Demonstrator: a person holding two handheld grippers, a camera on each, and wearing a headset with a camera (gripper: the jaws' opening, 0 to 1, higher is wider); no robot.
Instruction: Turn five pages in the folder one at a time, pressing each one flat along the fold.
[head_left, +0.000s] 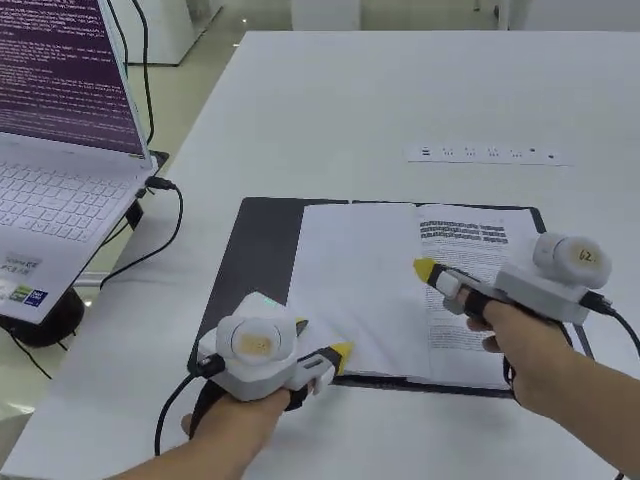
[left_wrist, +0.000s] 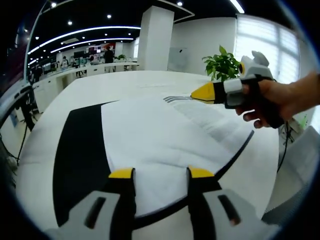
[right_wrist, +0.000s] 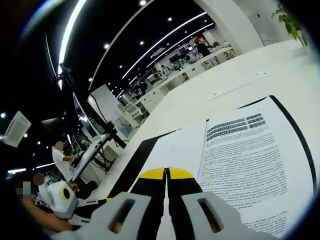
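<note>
Head view gives me the white table and, on its near part, the folder, which lies open with its black cover showing at the left. A blank page lies on the left and a printed page on the right, with the fold between them.

My right gripper has its jaws closed together with nothing between them. Its yellow tips point at the fold, near the top of the printed text. I cannot tell whether they touch the paper. My left gripper has its jaws apart and holds nothing, and it is over the folder's near edge, by the blank page.

I judge the step to be the pressing. To do it well, I should set the closed tips on the fold and draw them along it toward me with light, even pressure. The left one can hold the blank page down. Too much force could crease the sheet.

Around me are an open laptop at the far left, a power strip beyond the folder, and a black cable near the cover. All are apart from the folder, so nothing blocks the stroke.
</note>
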